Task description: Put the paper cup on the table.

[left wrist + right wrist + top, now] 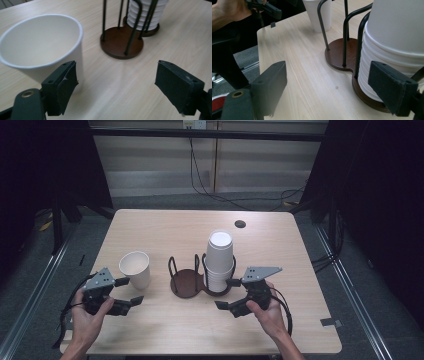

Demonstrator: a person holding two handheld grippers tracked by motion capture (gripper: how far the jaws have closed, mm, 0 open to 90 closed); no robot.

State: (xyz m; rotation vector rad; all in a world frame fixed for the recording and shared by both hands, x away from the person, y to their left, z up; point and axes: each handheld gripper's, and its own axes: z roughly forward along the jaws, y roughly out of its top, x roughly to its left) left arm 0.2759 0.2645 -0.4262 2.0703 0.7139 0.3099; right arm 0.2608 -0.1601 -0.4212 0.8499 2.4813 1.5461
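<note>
**Both grippers wide open at the cups**

Left gripper [129, 290], lower left, jaws apart, one jaw just beside the single paper cup [135, 268]. Right gripper [227, 294], jaws apart, sits beside the cup stack [219, 260] in the wire holder [187, 282], centre frame.

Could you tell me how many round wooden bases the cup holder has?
2. The left base is bare, ringed by wire posts, right of the loose cup. The right base carries the cup stack, which hides most of it.
</note>
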